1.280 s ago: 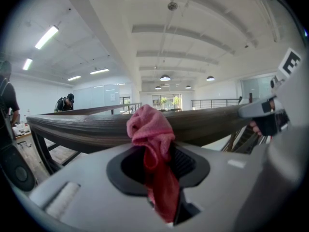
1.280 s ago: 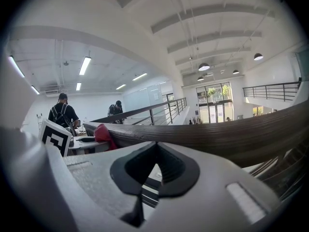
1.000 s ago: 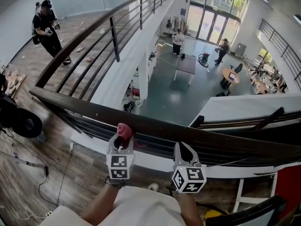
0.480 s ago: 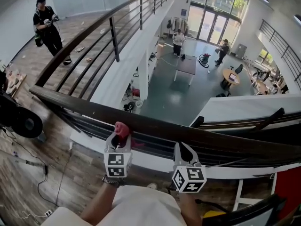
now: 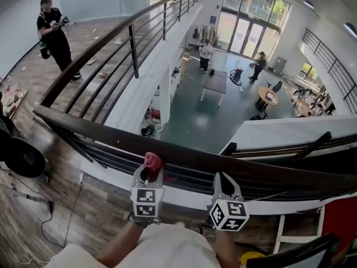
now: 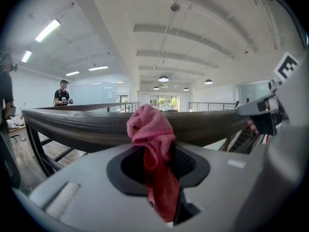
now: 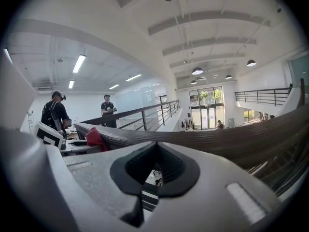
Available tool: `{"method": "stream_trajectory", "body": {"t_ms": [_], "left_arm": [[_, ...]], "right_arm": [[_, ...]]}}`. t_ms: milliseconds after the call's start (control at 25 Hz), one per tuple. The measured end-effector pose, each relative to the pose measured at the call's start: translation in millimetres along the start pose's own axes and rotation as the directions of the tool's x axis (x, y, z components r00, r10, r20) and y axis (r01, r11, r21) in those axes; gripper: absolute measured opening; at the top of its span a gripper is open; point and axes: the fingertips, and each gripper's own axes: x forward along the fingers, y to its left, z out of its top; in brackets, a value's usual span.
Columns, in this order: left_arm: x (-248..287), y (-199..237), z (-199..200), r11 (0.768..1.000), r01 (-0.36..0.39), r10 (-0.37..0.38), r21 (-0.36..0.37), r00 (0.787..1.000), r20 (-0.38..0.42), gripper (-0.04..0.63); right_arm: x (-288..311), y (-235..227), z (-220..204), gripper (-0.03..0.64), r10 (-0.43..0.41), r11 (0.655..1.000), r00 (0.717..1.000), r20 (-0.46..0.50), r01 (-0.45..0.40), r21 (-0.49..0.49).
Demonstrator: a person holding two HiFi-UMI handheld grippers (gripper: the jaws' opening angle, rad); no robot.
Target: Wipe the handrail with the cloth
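The handrail is a dark wooden bar whose long axis crosses the head view from the upper left to the lower right, with a slight curve, above dark horizontal bars. The left gripper points forward at the near edge of this rail, so its jaws lie crosswise to the rail's long axis. Its jaws are pinching the cloth, a pink-red rag. In the left gripper view the cloth runs lengthwise along the gripper: a narrow tail lies between the jaws, and a bunched wad stands out beyond the tips, against the handrail. The wad points up and forward, and it sits at the rail's near upper edge. The right gripper is just beside the rail, to the right of the left gripper and apart from it, pointing the same way. In the right gripper view its jaws are pressed together with nothing between them, and the handrail passes close beyond the tips; contact with the rail cannot be confirmed. The cloth shows there as a red lump at the left, on the rail. A second railing leads away toward the top of the head view, and a person stands beside it on the wooden floor. Beyond the handrail, a lower floor holds a table.
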Motion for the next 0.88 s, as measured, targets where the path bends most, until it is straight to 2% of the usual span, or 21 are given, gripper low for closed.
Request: {"method": "stream_trajectory", "body": {"t_ms": [520,880], "left_arm": [[1,-10,0,0.993,0.118,-0.118,-0.008,0.993,-0.030,0.124],[-7,-18,14,0.981,0.195,-0.195,0.001,0.981,-0.015,0.124]], "right_arm": [[-6,-12,1,0.003,-0.144,0.989,0.990,-0.007,0.144,0.014],[-12,-10,18,0.003,-0.198,0.980,0.980,0.003,0.198,-0.005]]}}
